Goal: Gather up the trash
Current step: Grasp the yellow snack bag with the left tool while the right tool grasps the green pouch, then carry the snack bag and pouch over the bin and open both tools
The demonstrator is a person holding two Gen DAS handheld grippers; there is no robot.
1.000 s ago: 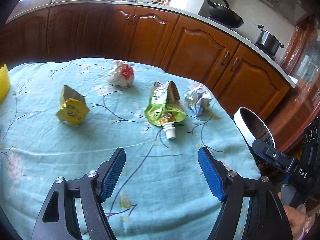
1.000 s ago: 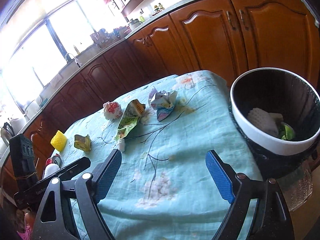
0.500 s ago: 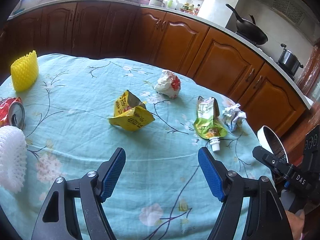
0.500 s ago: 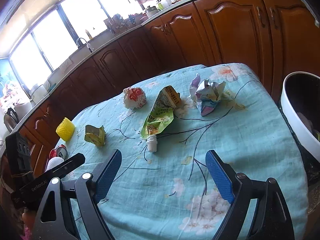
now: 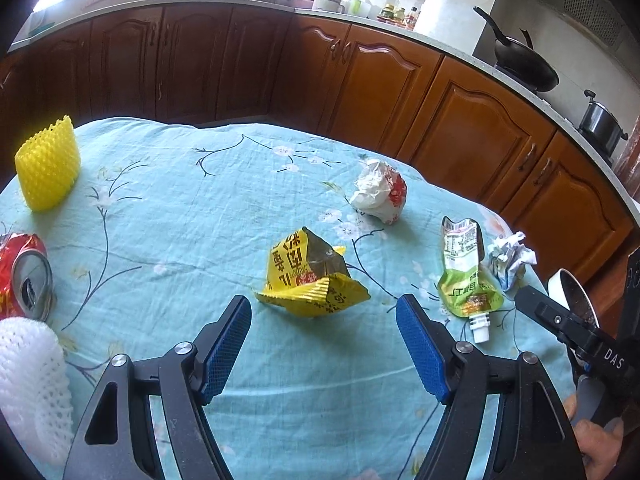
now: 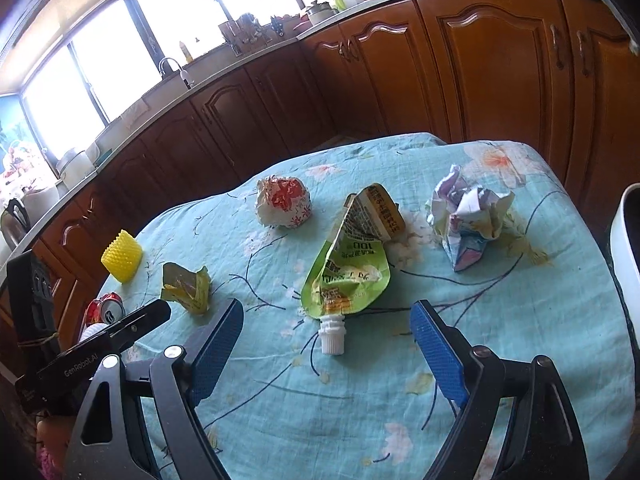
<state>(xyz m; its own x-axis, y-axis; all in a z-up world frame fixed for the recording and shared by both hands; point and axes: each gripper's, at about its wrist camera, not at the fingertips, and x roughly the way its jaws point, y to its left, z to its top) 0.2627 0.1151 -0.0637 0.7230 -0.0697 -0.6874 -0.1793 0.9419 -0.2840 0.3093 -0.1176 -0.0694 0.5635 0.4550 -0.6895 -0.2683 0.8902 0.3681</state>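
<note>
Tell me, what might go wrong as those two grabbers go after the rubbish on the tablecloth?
The yellow wrapper is crumpled and flimsy; the open left gripper might pinch the tablecloth with it and drag other litter. The green pouch lies flat with its white spout toward the open right gripper, so the pads may slide off. The bin sits past the table's edge, so a loose grip could drop trash on the way.

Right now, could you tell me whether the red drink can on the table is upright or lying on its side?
On its side: the red can lies dented on the tablecloth, its silver top facing sideways toward the camera.
</note>
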